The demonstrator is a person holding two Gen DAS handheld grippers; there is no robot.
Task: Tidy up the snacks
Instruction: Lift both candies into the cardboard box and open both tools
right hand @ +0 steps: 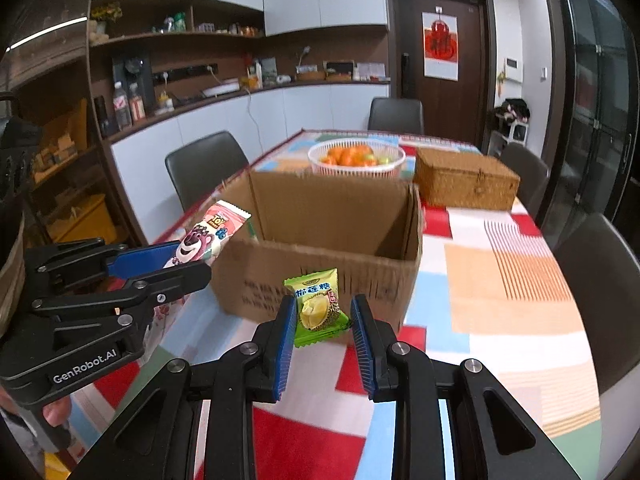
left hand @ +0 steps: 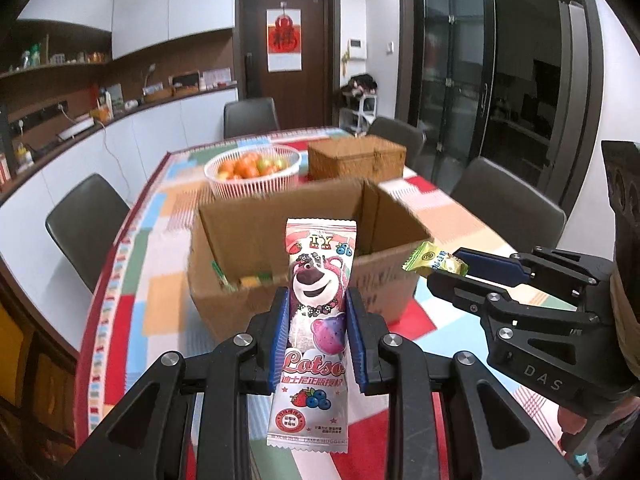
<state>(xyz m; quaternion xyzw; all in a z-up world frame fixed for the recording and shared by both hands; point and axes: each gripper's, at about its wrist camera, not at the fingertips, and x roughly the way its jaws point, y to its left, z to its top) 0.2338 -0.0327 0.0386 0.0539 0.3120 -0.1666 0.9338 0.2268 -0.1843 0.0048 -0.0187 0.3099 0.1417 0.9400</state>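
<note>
A patchwork tablecloth [right hand: 500,280] in red, blue, peach and white covers the dining table. Toward its far end stands a white mesh basket [left hand: 253,184] holding orange and green fruit, and just beside it a closed woven wicker chest [right hand: 466,180] with a front clasp. Dark chairs [left hand: 86,224] ring the table. Along the wall runs a white counter [right hand: 256,112] with bottles, a cable and small clutter, under brown shelves. At the back, a dark wooden door [left hand: 286,52] carries a red-and-white calendar [left hand: 284,40]. Glass sliding doors [left hand: 480,80] close the other side.
</note>
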